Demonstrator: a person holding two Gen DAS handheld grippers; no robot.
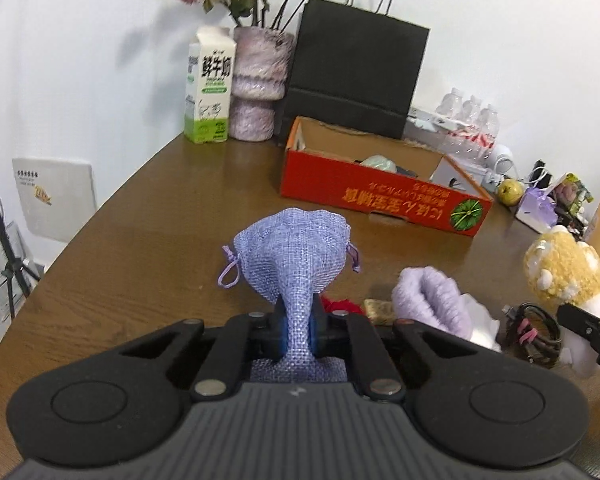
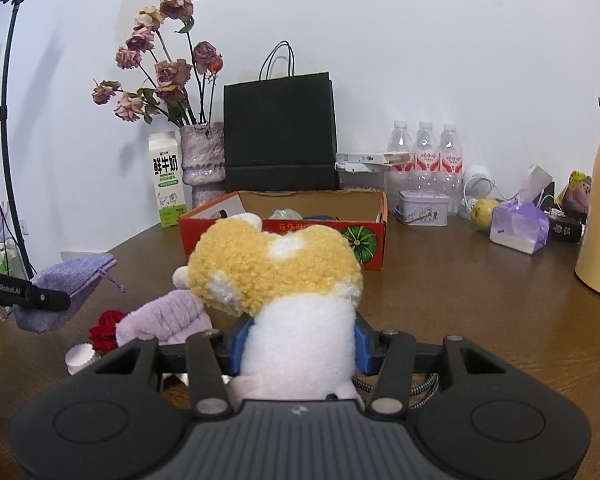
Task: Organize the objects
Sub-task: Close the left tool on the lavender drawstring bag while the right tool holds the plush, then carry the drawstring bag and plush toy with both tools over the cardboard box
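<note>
My left gripper (image 1: 299, 334) is pinched tight on the lilac drawstring pouch (image 1: 296, 248); the weave bunches between the blue pads and the pouch's mouth fans out ahead, clear of the brown table (image 1: 160, 216). "GenRobot.AI" reads on that gripper's finger in the right wrist view.

My right gripper (image 2: 300, 350) clamps the white body of a plush toy (image 2: 278, 264), its yellow curly head sticking up past the pads.

Ahead sits the red cardboard box (image 2: 364, 240), open-topped, a green pumpkin printed on its side; its yellow lettering is upside down and unreadable to me. The milk carton (image 2: 167, 180) by the wall says "FRESH MILK" under large Chinese characters. Near it stand a vase of dried roses (image 2: 202, 160) and a black paper bag (image 2: 280, 132). A lilac fuzzy cloth (image 2: 168, 318) lies on the table between my grippers.
</note>
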